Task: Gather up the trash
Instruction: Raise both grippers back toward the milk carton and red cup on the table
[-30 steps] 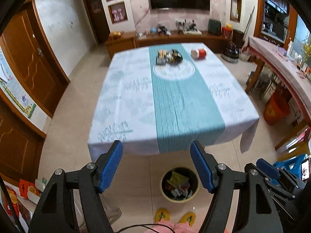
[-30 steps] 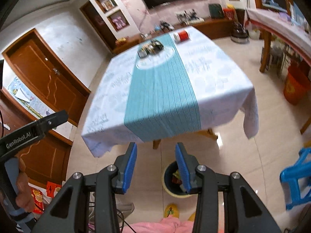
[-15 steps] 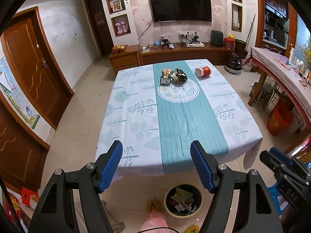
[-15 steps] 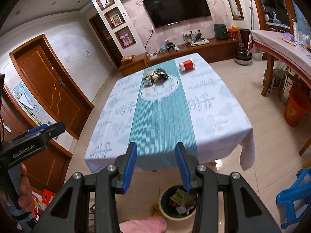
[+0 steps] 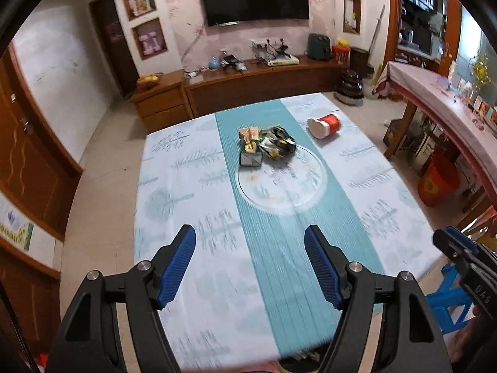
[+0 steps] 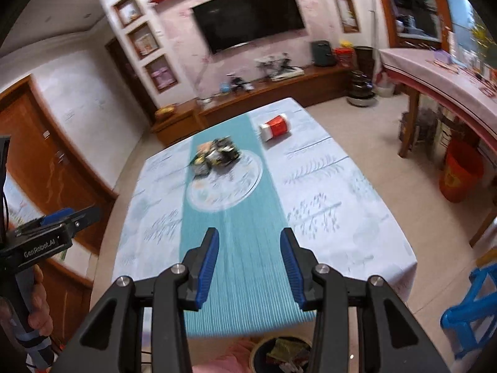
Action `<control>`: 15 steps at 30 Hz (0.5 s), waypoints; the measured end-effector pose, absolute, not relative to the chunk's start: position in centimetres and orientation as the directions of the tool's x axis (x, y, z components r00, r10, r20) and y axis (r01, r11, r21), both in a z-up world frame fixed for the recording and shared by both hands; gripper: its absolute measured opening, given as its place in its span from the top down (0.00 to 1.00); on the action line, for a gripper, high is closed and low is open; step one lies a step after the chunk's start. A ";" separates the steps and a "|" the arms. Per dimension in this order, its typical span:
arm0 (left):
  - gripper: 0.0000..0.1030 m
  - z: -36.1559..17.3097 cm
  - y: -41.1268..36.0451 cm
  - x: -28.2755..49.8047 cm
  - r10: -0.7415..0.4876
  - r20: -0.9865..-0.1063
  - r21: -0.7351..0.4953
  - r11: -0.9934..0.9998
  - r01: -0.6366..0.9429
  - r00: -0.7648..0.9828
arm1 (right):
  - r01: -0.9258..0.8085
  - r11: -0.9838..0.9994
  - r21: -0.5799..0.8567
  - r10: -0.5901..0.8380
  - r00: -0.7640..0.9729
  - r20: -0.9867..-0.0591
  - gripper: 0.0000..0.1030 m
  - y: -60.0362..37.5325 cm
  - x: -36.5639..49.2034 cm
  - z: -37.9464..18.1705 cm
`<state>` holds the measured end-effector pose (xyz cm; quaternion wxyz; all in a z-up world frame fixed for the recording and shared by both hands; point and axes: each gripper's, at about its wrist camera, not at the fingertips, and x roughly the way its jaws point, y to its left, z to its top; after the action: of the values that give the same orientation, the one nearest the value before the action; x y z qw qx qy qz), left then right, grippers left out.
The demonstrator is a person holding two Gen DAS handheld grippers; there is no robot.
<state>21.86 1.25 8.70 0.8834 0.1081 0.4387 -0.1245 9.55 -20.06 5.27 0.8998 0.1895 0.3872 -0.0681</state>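
A heap of crumpled wrappers and small cartons (image 5: 265,147) (image 6: 216,155) lies on the teal runner at the far end of the table (image 5: 174,192). A red and white paper cup (image 5: 324,123) (image 6: 276,126) lies on its side to the right of the heap. My left gripper (image 5: 250,264) hangs open and empty over the table's near end. My right gripper (image 6: 249,264) is also open and empty, over the runner. A trash bin (image 6: 281,352) with several scraps in it stands on the floor under the near table edge.
A wooden TV cabinet (image 5: 257,84) runs along the far wall. A side table with a pink cloth (image 6: 435,71) stands at the right, with an orange bucket (image 6: 461,175) below it. A blue stool (image 6: 469,314) is at the near right. Wooden doors (image 5: 28,155) line the left.
Both grippers have moved forward from over the floor and bin to over the table's near end. The trash heap and cup look closer. The jaws have kept their width.
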 end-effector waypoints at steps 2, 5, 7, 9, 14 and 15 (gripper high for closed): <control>0.31 8.1 1.3 26.1 -0.140 -0.823 0.067 0.939 0.338 0.551 | 0.320 0.897 0.304 0.008 0.677 -0.736 0.60 -20.2 12.4 4.8; 0.31 7.1 1.5 31.8 -0.169 -0.837 0.039 0.930 0.365 0.520 | 0.368 0.885 0.286 -0.028 0.653 -0.757 0.60 -20.1 17.1 4.0; 0.31 6.1 1.7 35.6 -0.171 -0.842 0.035 0.930 0.367 0.512 | 0.390 0.878 0.277 -0.041 0.639 -0.768 0.60 -20.3 20.0 3.2; 0.31 5.0 1.7 38.5 -0.169 -0.850 0.031 0.930 0.367 0.498 | 0.402 0.875 0.270 -0.047 0.627 -0.778 0.60 -20.6 22.4 2.5; 0.31 1.6 1.7 44.9 -0.175 -0.881 -0.023 0.944 0.329 0.441 | 0.434 0.865 0.253 -0.053 0.580 -0.813 0.60 -21.4 29.0 -0.1; 0.31 0.9 1.5 45.7 -0.176 -0.887 -0.033 0.946 0.321 0.426 | 0.438 0.864 0.250 -0.056 0.576 -0.815 0.60 -21.5 30.0 -0.5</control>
<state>45.74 1.53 0.86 0.8416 0.0706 0.5147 -0.1478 30.03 -21.48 -0.49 0.8606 0.2181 0.4372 -0.1435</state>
